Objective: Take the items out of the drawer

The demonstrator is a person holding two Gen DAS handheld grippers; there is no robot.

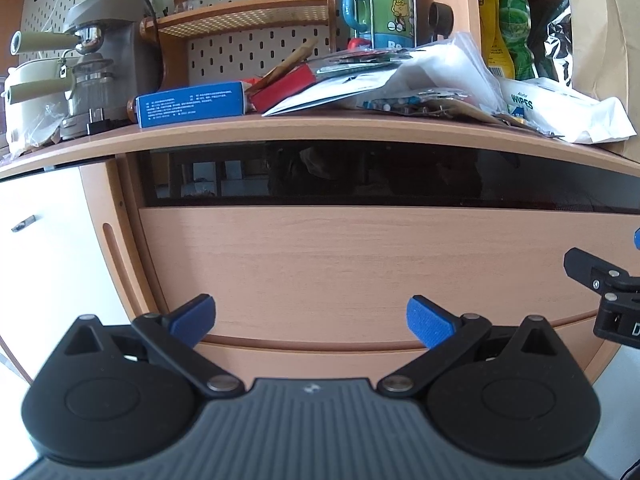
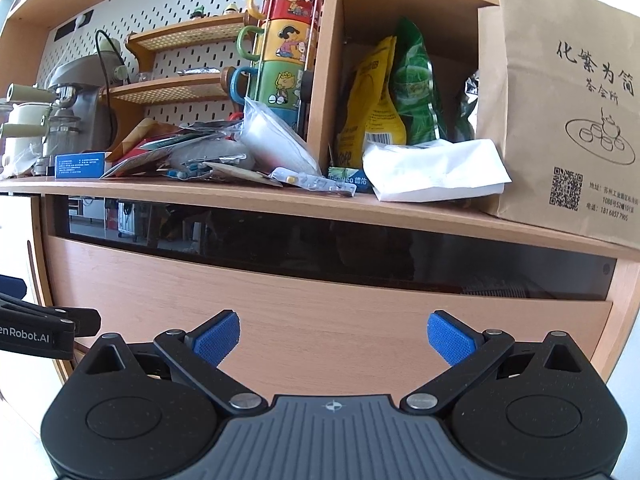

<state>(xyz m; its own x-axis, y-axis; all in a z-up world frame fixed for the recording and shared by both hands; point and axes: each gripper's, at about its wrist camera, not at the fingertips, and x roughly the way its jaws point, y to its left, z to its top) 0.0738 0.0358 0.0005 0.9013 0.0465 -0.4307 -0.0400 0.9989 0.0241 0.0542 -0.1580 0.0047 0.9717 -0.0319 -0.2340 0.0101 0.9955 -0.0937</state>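
Both grippers are up in front of the cabinet, facing the closed drawer. In the left wrist view, the left gripper [image 1: 311,322] sits low in the frame with its blue pads spread wide, nothing between them. Straight ahead, filling the middle of the frame, is the wooden drawer [image 1: 360,268] front, shut, with a dark glass strip [image 1: 360,178] above it. At the right edge of that view the black tip of the right gripper [image 1: 600,280] pokes in, just beside the drawer front.

Over to the right wrist view: the right gripper [image 2: 333,338] is spread just as wide, jaws apart and empty, pointed at the same drawer [image 2: 320,312] front across the centre. The left gripper [image 2: 48,328] shows at the lower left edge.

What is inside the drawer cannot be seen. Above it the worktop [image 1: 280,128] is crowded: a blue box [image 1: 190,104] left of centre, a heap of plastic packets [image 1: 380,80] in the middle, a pack of wipes [image 1: 540,100] to the right. A coffee machine [image 1: 96,60] stands at the upper left, stacked cartoon mugs [image 2: 286,48] at top centre of the right view, yellow and green snack bags [image 2: 396,92] in the cubby beside them, and a brown paper bag [image 2: 568,112] on the far right.
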